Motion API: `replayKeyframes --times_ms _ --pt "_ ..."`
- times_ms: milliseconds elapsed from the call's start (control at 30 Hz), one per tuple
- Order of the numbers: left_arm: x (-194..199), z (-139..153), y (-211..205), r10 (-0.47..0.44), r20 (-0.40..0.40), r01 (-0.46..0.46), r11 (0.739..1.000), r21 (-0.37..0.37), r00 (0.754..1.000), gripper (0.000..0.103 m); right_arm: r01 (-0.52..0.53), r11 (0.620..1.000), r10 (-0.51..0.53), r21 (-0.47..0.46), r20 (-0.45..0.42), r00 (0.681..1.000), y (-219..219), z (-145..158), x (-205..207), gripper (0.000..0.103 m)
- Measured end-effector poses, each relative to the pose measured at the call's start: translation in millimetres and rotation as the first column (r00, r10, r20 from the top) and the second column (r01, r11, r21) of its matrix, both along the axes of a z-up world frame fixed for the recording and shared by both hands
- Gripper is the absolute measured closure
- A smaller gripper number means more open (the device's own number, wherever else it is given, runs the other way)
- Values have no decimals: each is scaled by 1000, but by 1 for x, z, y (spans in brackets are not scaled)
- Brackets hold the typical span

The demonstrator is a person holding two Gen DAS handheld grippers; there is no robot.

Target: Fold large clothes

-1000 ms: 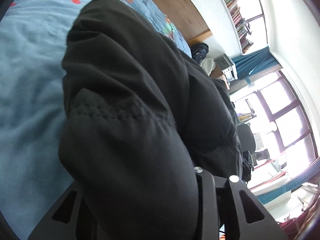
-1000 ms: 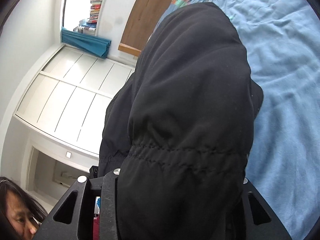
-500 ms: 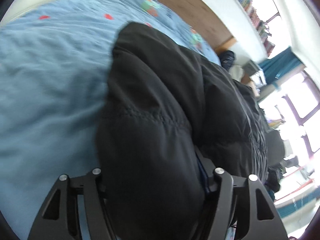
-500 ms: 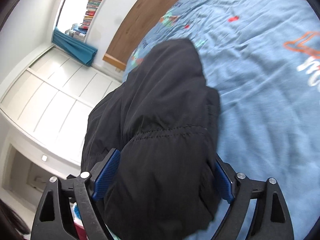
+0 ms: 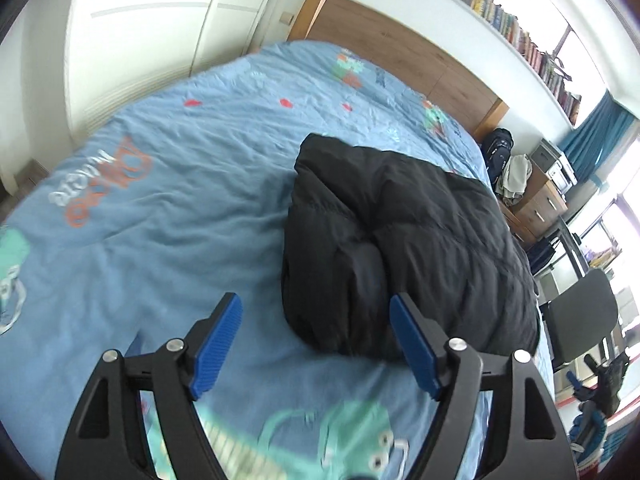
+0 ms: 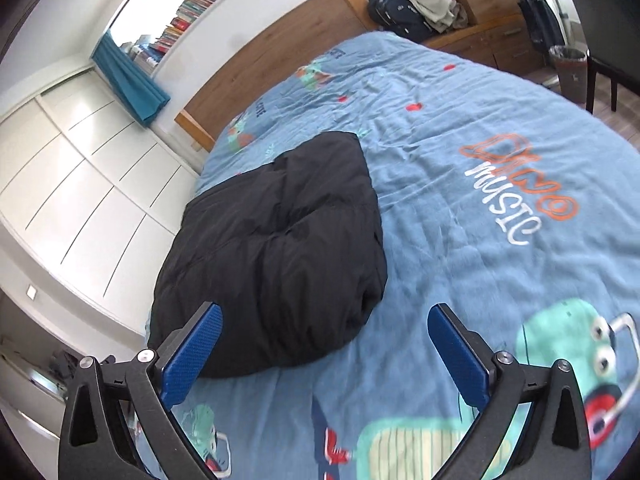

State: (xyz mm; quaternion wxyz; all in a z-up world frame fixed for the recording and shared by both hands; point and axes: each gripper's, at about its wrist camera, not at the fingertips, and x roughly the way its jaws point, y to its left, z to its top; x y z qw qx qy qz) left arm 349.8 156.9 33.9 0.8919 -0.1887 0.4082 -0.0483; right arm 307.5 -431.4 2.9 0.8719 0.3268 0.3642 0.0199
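Observation:
A black puffy jacket [image 5: 404, 240] lies folded in a bundle on the blue printed bedspread [image 5: 168, 208]. My left gripper [image 5: 316, 320] hovers just short of the bundle's near edge, its jaws opening, with nothing pressed between the blue pads. In the right wrist view the same jacket [image 6: 280, 248] lies ahead and to the left. My right gripper [image 6: 324, 328] stands above its near edge, jaws opening wide and holding nothing.
A wooden headboard [image 5: 400, 52] and a shelf of books [image 5: 520, 40] run behind the bed. White wardrobe doors [image 6: 72, 200] stand on one side. A dresser [image 5: 536, 204], a dark backpack [image 6: 396, 12] and a chair [image 5: 580, 316] stand on the other side.
Both grippers have let go of the jacket's sleeves, opened and pulled back and up. The jacket now rests as a bundle on the bed.

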Motion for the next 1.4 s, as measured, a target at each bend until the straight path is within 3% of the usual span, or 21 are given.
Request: replayKeyframes --times_ms 167,333,733,1133,1400 --pt "-87 40 -16 -3 48 0 997 81 999 21 -17 998 18 -64 23 1000 31 31 -54 1" --pt "-155 60 -44 -14 89 2 991 134 996 17 -28 992 33 -125 34 999 60 45 -106 1" --pt "-261 79 -96 -57 183 -3 950 312 981 13 -21 959 34 -281 44 998 112 58 -181 1" --pt "-307 103 -120 -58 250 -43 924 380 966 13 -110 895 160 -432 80 984 187 81 -209 1" --pt "-321 112 -120 -77 277 -38 921 387 958 13 -119 887 178 -446 93 980 201 87 -224 1"
